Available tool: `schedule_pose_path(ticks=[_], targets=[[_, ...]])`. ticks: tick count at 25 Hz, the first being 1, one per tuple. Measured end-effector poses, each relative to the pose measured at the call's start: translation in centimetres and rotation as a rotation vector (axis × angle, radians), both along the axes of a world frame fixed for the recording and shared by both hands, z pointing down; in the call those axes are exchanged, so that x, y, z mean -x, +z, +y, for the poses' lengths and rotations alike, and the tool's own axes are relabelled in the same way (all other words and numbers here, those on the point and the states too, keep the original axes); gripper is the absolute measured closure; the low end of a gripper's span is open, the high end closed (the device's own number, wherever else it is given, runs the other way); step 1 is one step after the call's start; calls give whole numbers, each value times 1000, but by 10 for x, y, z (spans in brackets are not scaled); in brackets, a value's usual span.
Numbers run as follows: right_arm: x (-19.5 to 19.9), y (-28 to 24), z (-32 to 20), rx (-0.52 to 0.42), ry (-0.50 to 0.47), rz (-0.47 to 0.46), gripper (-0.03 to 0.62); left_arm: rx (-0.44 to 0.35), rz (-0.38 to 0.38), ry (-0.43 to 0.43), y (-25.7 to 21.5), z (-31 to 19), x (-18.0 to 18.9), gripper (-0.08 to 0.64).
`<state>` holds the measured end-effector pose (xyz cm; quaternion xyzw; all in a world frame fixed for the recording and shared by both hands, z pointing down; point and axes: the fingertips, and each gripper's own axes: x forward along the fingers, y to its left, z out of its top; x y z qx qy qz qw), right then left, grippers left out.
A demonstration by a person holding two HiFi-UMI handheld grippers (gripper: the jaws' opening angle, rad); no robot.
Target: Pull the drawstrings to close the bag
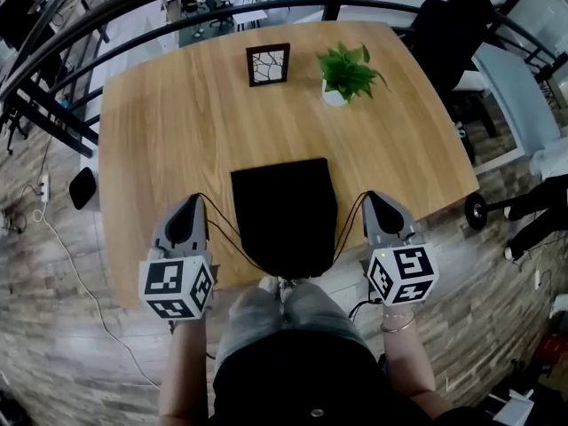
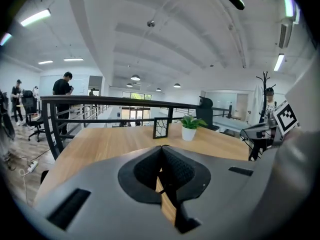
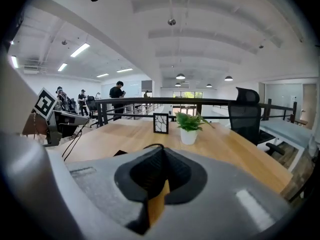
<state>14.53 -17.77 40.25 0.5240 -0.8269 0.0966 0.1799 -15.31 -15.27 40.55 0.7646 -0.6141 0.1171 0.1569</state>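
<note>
Left gripper (image 1: 190, 204), right gripper (image 1: 373, 201) flank black drawstring bag (image 1: 284, 211) on tabletop (image 1: 169, 122); my jaws pinch its drawstrings (image 1: 229, 227).

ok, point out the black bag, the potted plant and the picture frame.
black bag (image 1: 282, 211), head view, middle of the fabric.
potted plant (image 1: 348, 69), head view, on the leaves.
picture frame (image 1: 268, 65), head view, centre of the patterned panel.

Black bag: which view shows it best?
Head view: whole black bag on the table, cords running to left gripper and right gripper. Gripper views show only cord at shut jaws; the right perhaps a dark corner.
</note>
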Motion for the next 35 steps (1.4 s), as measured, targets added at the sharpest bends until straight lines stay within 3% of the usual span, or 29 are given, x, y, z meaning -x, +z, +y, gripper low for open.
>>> schedule_pose_path(ticks=[8, 15, 20, 28, 35], targets=[[15, 64, 21, 226, -99, 26, 589, 117, 18, 99, 45, 15, -29, 541], [22, 98, 41, 342, -109, 22, 588, 192, 48, 153, 76, 30, -46, 541], [36, 111, 51, 382, -141, 18, 584, 233, 59, 217, 91, 36, -67, 541], [38, 134, 60, 433, -106, 16, 512, 278, 44, 252, 110, 38, -79, 541], [32, 125, 56, 419, -98, 2, 462, 288, 57, 251, 107, 37, -77, 443]])
